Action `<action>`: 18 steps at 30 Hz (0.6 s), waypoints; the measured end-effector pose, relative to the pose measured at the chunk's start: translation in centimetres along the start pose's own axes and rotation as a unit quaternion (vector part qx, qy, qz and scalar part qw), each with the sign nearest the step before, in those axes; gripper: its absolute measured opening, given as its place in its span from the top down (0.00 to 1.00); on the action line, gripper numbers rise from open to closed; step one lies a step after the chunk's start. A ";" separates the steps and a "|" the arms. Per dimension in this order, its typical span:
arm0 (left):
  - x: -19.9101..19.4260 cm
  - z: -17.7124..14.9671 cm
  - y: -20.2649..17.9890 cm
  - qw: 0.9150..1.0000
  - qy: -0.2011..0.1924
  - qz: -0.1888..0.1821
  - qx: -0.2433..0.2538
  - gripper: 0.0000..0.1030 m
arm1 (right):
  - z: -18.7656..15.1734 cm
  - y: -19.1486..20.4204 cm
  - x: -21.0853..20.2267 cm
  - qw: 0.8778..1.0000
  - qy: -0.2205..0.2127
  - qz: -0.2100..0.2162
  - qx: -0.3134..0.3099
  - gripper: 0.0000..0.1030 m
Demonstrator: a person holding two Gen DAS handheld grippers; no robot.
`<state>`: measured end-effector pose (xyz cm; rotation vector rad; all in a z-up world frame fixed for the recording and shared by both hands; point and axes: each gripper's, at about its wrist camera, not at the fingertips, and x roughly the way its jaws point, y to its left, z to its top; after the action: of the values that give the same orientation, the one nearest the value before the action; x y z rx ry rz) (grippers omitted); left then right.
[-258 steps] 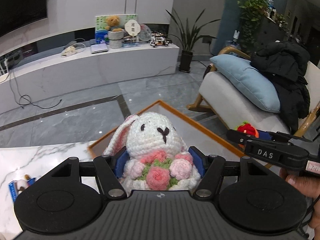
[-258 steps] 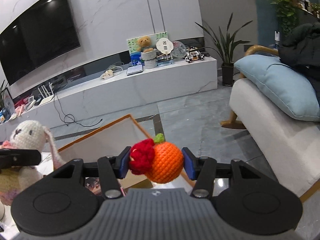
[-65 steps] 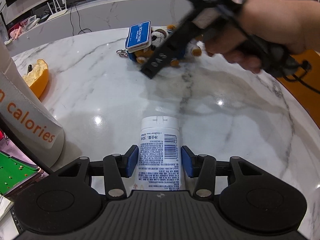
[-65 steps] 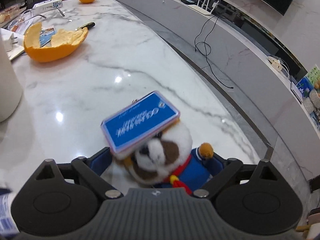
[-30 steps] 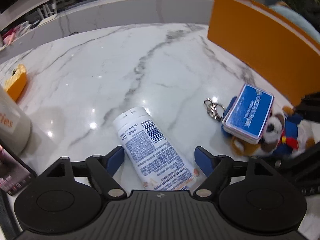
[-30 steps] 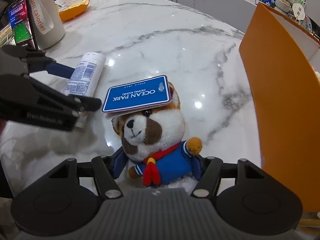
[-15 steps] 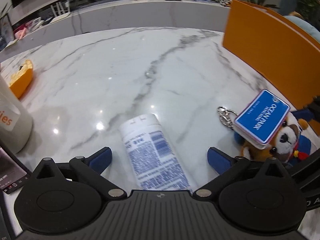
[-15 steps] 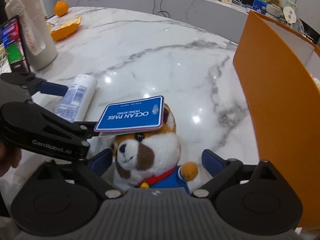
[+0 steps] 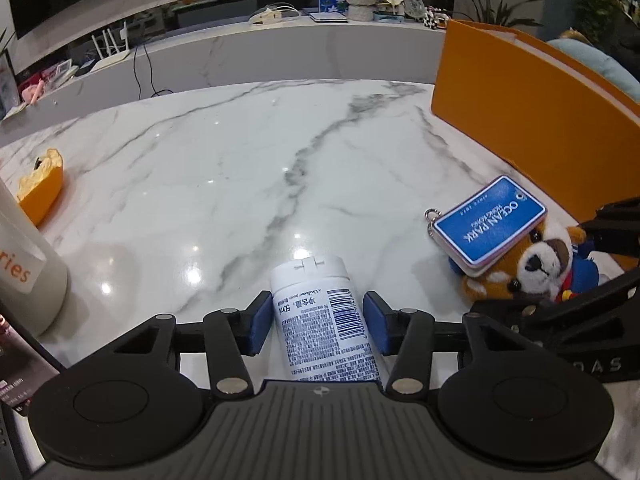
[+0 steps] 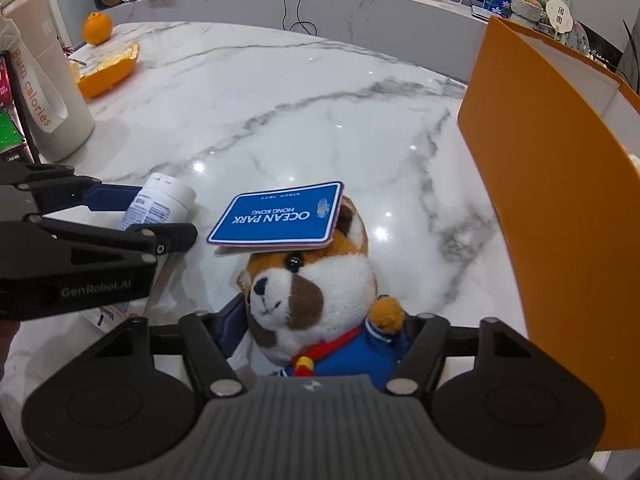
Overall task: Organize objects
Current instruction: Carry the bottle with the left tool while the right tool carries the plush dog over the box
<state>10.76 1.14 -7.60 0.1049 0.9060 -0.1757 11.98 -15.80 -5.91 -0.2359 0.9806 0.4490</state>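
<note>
A white tube (image 9: 326, 320) with small print and a barcode lies on the marble table (image 9: 240, 152), cap pointing away. My left gripper (image 9: 318, 322) is shut on the tube, its blue pads against both sides. The tube also shows in the right wrist view (image 10: 160, 204). A plush dog (image 10: 316, 300) in a blue jacket with a red scarf carries a blue "Ocean Park" tag (image 10: 280, 216) on its head. My right gripper (image 10: 316, 340) is shut on the plush dog's body. The dog sits at the right in the left wrist view (image 9: 536, 260).
An orange box (image 10: 560, 200) stands on the table's right side. A cream bottle (image 10: 44, 92) with orange lettering stands at the left, with an orange peel (image 10: 108, 68) and a whole orange (image 10: 97, 28) beyond it. A phone (image 10: 8, 120) leans at the far left.
Half a second ago both grippers were wide open around their objects. Now my left gripper has closed on the tube and my right gripper has closed on the plush dog.
</note>
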 end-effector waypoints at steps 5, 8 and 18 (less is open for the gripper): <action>0.0 0.3 0.2 1.000 0.010 -0.017 -0.005 0.45 | 0.2 -0.4 -0.5 1.000 -0.002 -0.002 0.006 0.42; 0.0 0.3 0.1 1.000 0.012 -0.022 -0.006 0.45 | 0.4 -0.7 -0.8 1.000 -0.006 -0.003 0.010 0.42; -1.3 1.5 -0.9 1.000 -0.005 -0.018 -0.005 0.45 | 1.8 -1.1 -2.6 0.999 -0.037 -0.007 0.016 0.42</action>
<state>11.02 0.14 -5.67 0.0796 0.8991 -0.2047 12.58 -16.79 -2.75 -0.1963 0.9134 0.4264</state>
